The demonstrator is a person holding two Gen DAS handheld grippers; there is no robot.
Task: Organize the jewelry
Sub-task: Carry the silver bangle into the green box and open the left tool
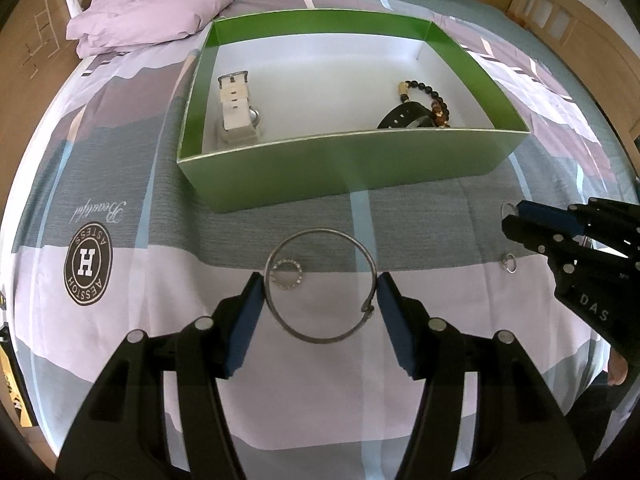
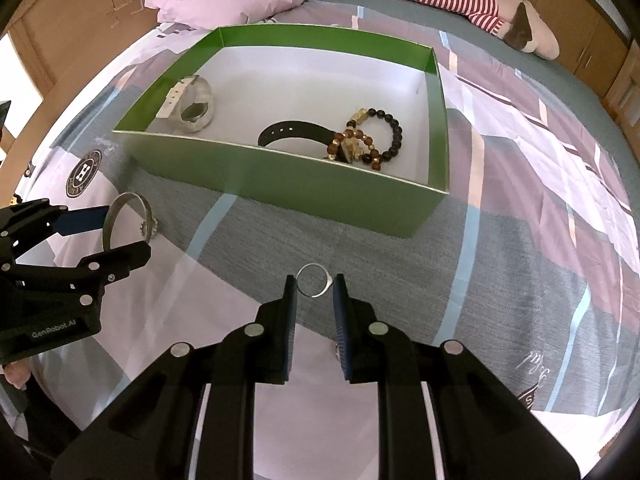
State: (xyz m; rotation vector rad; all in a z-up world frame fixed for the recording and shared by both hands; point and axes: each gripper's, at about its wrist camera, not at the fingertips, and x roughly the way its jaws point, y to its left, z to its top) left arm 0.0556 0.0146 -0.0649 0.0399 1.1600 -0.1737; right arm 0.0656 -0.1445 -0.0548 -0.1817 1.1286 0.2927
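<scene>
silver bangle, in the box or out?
Out. The silver bangle lies on the bedspread before the green box, between the left gripper's jaws.

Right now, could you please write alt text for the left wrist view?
The left gripper grips a silver bangle above a patchwork bedspread. Beyond, a green box holds watches and bead bracelets.

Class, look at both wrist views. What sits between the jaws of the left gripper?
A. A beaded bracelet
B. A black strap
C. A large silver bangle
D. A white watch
C. In the left wrist view the left gripper has its blue pads on either side of the silver bangle, just outside the green box; the white watch, beaded bracelet and black strap all lie inside the box.
</scene>
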